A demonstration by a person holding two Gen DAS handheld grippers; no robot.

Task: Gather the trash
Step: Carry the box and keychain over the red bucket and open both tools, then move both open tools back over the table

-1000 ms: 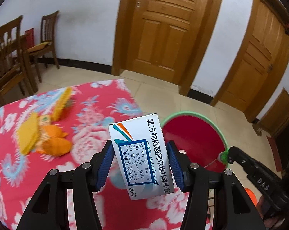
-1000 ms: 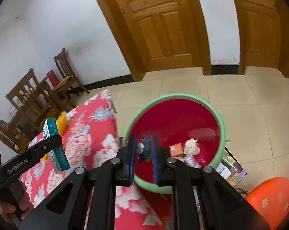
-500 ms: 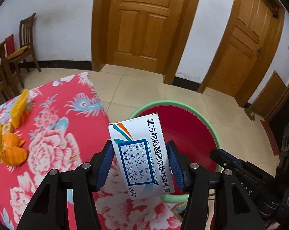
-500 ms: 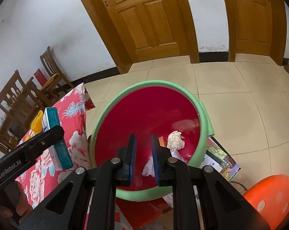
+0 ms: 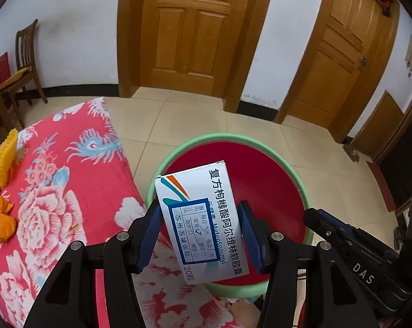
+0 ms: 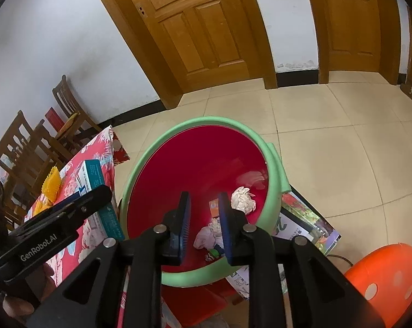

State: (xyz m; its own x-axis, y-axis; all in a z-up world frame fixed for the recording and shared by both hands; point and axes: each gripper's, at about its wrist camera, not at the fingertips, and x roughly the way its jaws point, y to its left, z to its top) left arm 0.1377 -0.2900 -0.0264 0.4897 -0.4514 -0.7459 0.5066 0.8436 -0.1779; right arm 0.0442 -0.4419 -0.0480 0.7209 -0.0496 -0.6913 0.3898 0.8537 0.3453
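Beside the floral-clothed table (image 5: 58,191), a red basin (image 6: 200,164) sits on tile.

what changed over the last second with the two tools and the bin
The right tool let go of a small green-and-blue scrap into the bin and now stands open above it. The left tool carried the medicine box from over the table to over the bin. Its grip on the box is unchanged.

Red basin (image 6: 206,164) with green rim; white-and-teal medicine box (image 5: 200,224); red floral tablecloth (image 5: 55,191); orange stool (image 6: 383,276)
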